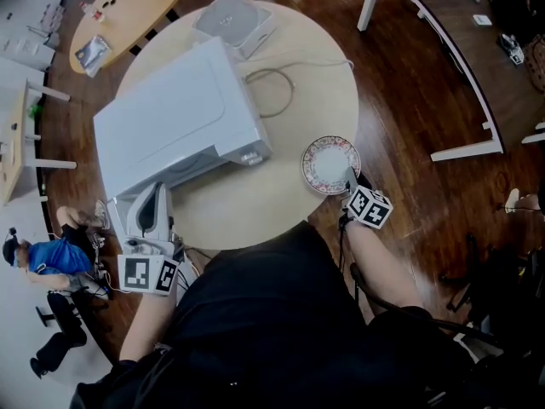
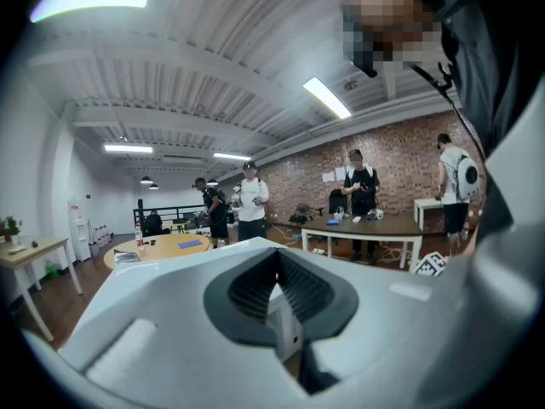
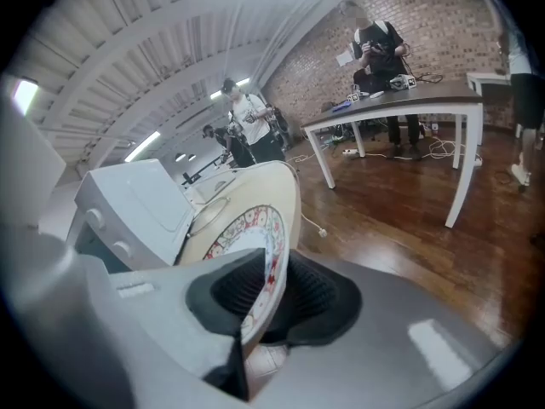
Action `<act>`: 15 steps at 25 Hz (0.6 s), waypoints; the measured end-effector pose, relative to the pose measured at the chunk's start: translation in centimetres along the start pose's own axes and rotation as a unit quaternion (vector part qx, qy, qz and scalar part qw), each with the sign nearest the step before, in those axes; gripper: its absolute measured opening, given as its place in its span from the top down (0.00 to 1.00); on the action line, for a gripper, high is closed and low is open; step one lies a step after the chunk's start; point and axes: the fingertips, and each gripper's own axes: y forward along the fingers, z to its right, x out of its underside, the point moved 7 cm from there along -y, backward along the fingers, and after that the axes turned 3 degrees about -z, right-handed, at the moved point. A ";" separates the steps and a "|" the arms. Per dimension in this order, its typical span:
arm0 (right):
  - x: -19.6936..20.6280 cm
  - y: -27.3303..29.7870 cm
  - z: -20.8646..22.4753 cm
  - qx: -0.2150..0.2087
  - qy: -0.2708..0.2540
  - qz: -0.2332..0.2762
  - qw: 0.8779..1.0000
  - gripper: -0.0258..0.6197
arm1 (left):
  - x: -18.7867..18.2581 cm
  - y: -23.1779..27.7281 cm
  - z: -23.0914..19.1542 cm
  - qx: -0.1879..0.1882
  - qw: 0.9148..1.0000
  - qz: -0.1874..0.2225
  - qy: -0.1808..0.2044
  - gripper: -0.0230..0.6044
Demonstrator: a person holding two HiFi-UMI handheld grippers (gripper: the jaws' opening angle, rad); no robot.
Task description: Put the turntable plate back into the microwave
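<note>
The white microwave (image 1: 174,113) stands on the round table (image 1: 255,203), its front towards me. Its door (image 1: 117,216) hangs open at the lower left. My left gripper (image 1: 153,201) is shut on the door's edge, a white panel (image 2: 285,326) that stands between the pads in the left gripper view. The turntable plate (image 1: 330,163), white with a red patterned rim, lies near the table's right edge. My right gripper (image 1: 351,181) is shut on its near rim. In the right gripper view the plate (image 3: 247,233) runs up out of the right gripper (image 3: 268,292), with a pad on each side.
A flat grey box (image 1: 232,20) and a looped cable (image 1: 274,92) lie on the table behind the microwave. An oval wooden table (image 1: 128,7) stands at upper left and white desks (image 1: 443,66) at upper right. Several people (image 2: 251,198) stand farther off.
</note>
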 end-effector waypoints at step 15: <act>-0.5 -0.1 -3.7 -0.044 0.077 0.048 0.995 0.92 | 0.4 -2.4 -2.0 -0.003 1.000 -0.006 -0.028 0.96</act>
